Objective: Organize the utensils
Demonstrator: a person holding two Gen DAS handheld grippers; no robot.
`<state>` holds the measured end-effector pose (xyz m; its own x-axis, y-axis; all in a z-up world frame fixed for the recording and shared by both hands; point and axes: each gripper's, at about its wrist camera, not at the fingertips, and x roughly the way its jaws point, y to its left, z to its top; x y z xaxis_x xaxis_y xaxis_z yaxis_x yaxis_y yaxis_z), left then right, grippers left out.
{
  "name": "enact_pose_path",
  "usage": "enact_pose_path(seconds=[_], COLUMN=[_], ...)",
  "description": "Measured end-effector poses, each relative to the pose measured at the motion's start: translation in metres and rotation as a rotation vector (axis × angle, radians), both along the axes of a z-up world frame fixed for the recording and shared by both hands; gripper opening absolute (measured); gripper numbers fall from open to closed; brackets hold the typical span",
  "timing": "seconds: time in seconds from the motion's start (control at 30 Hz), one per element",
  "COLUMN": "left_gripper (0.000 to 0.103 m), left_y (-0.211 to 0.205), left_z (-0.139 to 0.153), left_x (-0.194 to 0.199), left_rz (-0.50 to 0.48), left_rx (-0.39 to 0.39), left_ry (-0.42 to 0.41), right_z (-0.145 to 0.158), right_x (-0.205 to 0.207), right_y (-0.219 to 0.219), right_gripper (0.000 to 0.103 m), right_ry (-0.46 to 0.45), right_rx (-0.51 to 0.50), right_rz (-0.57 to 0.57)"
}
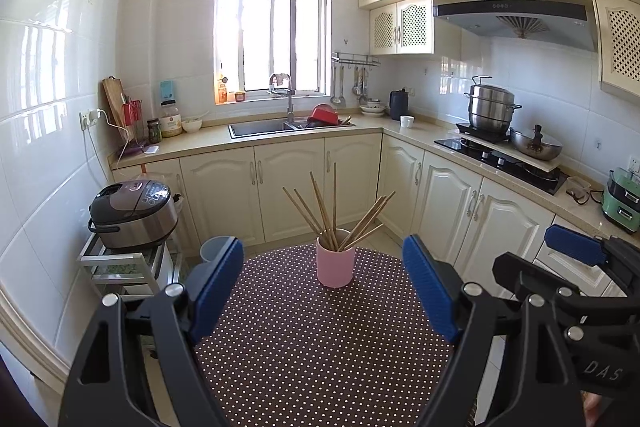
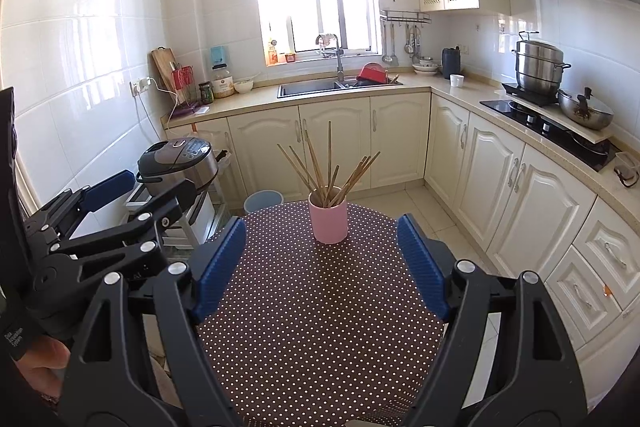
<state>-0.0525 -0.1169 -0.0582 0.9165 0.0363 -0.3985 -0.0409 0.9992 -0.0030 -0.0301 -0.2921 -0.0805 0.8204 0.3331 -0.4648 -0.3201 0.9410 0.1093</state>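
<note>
Pink cup: standing upright at the far end of the dotted table, roughly centred between the left and right edges.
Chopsticks: sitting bundled in the pink cup, tips fanning out to the left and right above its rim.
Left gripper: hovering over the near part of the table, blue fingers spread wide and holding nothing, well apart from the cup.
Right gripper: hovering over the near part of the table too, jaws standing wide apart and empty, the cup lying beyond them.
Surroundings: a rice cooker is sitting on a low rack to the left; a sink is lying under the far window; a steel pot is standing on the stove at the right.
</note>
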Motion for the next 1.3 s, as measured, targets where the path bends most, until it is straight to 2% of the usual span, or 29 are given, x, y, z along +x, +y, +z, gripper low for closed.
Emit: enact_pose_path(seconds=[1.0, 1.2, 1.3], left_gripper=[0.080, 0.080, 0.080], left_y=[0.011, 0.017, 0.023], left_z=[-0.012, -0.018, -0.027], left_x=[0.008, 0.017, 0.027], left_rz=[0.008, 0.003, -0.001], left_rx=[0.014, 0.010, 0.001], left_ry=[0.024, 0.051, 0.097], right_z=[-0.007, -0.014, -0.019], right_x=[0.005, 0.011, 0.017], right_y=[0.005, 0.013, 0.018], right_gripper=[0.078, 0.078, 0.079], right_ry=[0.028, 0.048, 0.066], right_rx=[0.008, 0.004, 0.003], right_rz=[-0.004, -0.009, -0.014])
